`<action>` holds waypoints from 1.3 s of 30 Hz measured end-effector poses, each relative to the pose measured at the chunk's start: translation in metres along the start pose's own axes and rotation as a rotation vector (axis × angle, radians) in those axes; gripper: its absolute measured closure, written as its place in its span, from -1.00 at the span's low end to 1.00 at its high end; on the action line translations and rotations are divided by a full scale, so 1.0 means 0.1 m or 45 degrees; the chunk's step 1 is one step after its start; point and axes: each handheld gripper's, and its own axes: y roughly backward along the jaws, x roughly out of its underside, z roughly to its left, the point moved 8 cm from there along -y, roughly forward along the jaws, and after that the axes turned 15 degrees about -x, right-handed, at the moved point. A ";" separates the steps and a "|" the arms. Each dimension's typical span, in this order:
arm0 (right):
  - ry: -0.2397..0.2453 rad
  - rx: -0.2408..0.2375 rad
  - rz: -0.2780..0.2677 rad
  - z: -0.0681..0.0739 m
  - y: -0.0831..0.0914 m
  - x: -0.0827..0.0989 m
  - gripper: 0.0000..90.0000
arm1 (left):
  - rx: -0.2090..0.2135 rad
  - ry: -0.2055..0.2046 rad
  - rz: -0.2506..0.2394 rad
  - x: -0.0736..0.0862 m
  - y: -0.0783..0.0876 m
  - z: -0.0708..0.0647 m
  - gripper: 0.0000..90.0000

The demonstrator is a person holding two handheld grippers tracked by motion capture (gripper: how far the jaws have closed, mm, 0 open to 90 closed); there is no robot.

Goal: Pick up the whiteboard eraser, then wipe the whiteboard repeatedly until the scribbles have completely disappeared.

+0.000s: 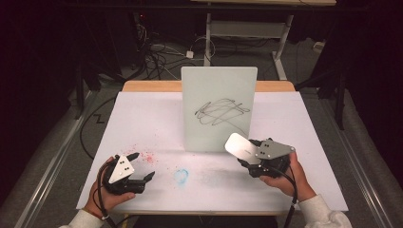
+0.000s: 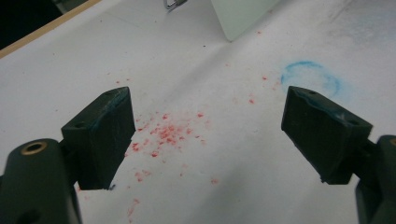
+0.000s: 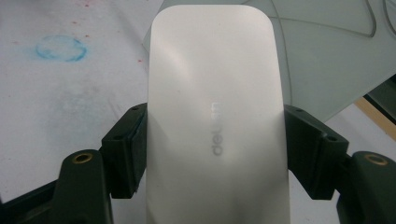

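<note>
High view: our right gripper (image 1: 243, 153) holds the eraser (image 1: 239, 147) just beside the scribbled whiteboard's (image 1: 219, 108) lower right corner.

Left gripper view: left gripper (image 2: 205, 135) idle, jaws apart.

Right gripper view: jaws clamped on eraser. Next: lift it to the scribble (image 1: 222, 112) and wipe.

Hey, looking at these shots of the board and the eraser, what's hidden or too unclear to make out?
- Underside of the white eraser: faces away in the right gripper view, so its wiping pad is hidden.
- Its lettering: blurred there, too small in the high view.
- Whiteboard stand: hidden behind the board in the high view.
- Right gripper jaws: covered by its grey plate in the high view.
- Scribble: cut off by the right gripper view's top edge.
</note>
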 end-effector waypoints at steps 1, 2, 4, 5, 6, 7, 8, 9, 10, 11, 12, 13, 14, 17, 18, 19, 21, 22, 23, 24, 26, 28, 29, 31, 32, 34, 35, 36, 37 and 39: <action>0.006 0.026 -0.007 -0.01 0.00 -0.01 -0.31 | -0.002 -0.001 0.002 0.00 0.00 0.00 -0.63; 0.006 0.049 -0.012 -0.02 0.01 -0.02 -0.31 | -0.004 0.003 0.003 0.01 0.00 0.00 -0.63; 0.015 0.104 -0.032 -0.05 0.02 -0.06 -0.31 | -0.007 0.006 0.012 0.02 0.00 0.01 -0.63; 0.018 0.126 -0.049 -0.07 0.03 -0.08 -0.31 | -0.013 -0.010 0.006 0.02 0.00 0.02 -0.63; 0.016 0.142 -0.063 -0.08 0.03 -0.11 -0.31 | -0.010 0.011 0.016 0.02 0.00 0.02 -0.63; 0.020 0.169 -0.076 -0.10 0.03 -0.13 -0.31 | -0.013 0.014 0.016 0.02 0.01 0.02 -0.63; 0.028 0.204 -0.083 -0.12 0.03 -0.15 -0.31 | -0.017 0.017 0.013 0.02 0.01 0.02 -0.63; 0.032 0.222 -0.085 -0.13 0.03 -0.17 -0.31 | -0.024 0.006 0.000 0.01 0.01 0.03 -0.63; 0.043 0.243 -0.083 -0.14 0.02 -0.19 -0.31 | -0.027 0.006 -0.002 0.00 0.00 0.03 -0.63; 0.063 0.277 -0.079 -0.16 0.01 -0.21 -0.31 | -0.021 0.016 0.013 0.01 0.00 0.02 -0.63; 0.077 0.313 -0.079 -0.17 0.01 -0.22 -0.31 | -0.019 0.014 0.016 0.01 0.00 0.01 -0.63; 0.091 0.349 -0.083 -0.19 0.01 -0.24 -0.31 | -0.017 0.009 0.018 0.01 -0.01 0.01 -0.63; 0.094 0.371 -0.090 -0.21 0.01 -0.26 -0.31 | -0.021 -0.002 0.004 -0.01 -0.02 0.01 -0.63; 0.099 0.445 -0.111 -0.27 0.03 -0.30 -0.31 | -0.017 -0.014 0.004 -0.02 -0.03 -0.02 -0.63; 0.099 0.463 -0.116 -0.30 0.04 -0.32 -0.31 | -0.011 -0.010 0.019 -0.01 -0.03 -0.04 -0.63; 0.102 0.484 -0.117 -0.33 0.05 -0.33 -0.31 | -0.009 -0.013 0.023 -0.01 -0.03 -0.04 -0.63; 0.093 0.524 -0.122 -0.39 0.06 -0.36 -0.31 | -0.007 -0.020 0.024 -0.01 -0.03 -0.05 -0.63; 0.086 0.527 -0.123 -0.42 0.06 -0.37 -0.31 | -0.007 -0.015 0.021 -0.01 -0.02 -0.04 -0.63; 0.084 0.542 -0.131 -0.45 0.06 -0.38 -0.31 | -0.011 -0.011 0.021 0.00 -0.02 -0.03 -0.63; 0.072 0.562 -0.145 -0.47 0.07 -0.39 -0.31 | -0.012 -0.005 0.018 -0.01 -0.02 -0.03 -0.63; 0.055 0.566 -0.156 -0.52 0.06 -0.41 -0.31 | -0.019 -0.011 0.004 -0.01 -0.02 -0.01 -0.63; 0.053 0.598 -0.162 -0.56 0.05 -0.42 -0.31 | -0.012 -0.005 0.021 0.00 -0.02 -0.02 -0.63; 0.057 0.606 -0.159 -0.57 0.04 -0.43 -0.31 | -0.010 -0.009 0.022 0.00 -0.02 -0.03 -0.63; 0.061 0.631 -0.154 -0.59 0.01 -0.44 -0.31 | -0.011 -0.013 0.023 0.00 -0.02 -0.04 -0.63; 0.059 0.644 -0.149 -0.60 -0.01 -0.45 -0.31 | -0.011 -0.013 0.021 0.00 -0.02 -0.04 -0.63; 0.057 0.643 -0.138 -0.62 -0.06 -0.44 -0.31 | -0.014 -0.011 0.021 0.00 -0.02 -0.03 -0.63; 0.057 0.646 -0.129 -0.62 -0.09 -0.43 -0.31 | -0.016 -0.012 0.022 0.00 -0.02 -0.03 -0.63; 0.060 0.639 -0.118 -0.62 -0.12 -0.42 -0.31 | -0.014 -0.011 0.021 0.00 -0.01 -0.03 -0.63; 0.062 0.634 -0.109 -0.61 -0.16 -0.40 -0.31 | -0.013 -0.011 0.021 0.00 -0.02 -0.03 -0.63; 0.061 0.632 -0.094 -0.60 -0.22 -0.36 -0.31 | -0.014 -0.014 0.023 0.01 -0.02 -0.03 -0.63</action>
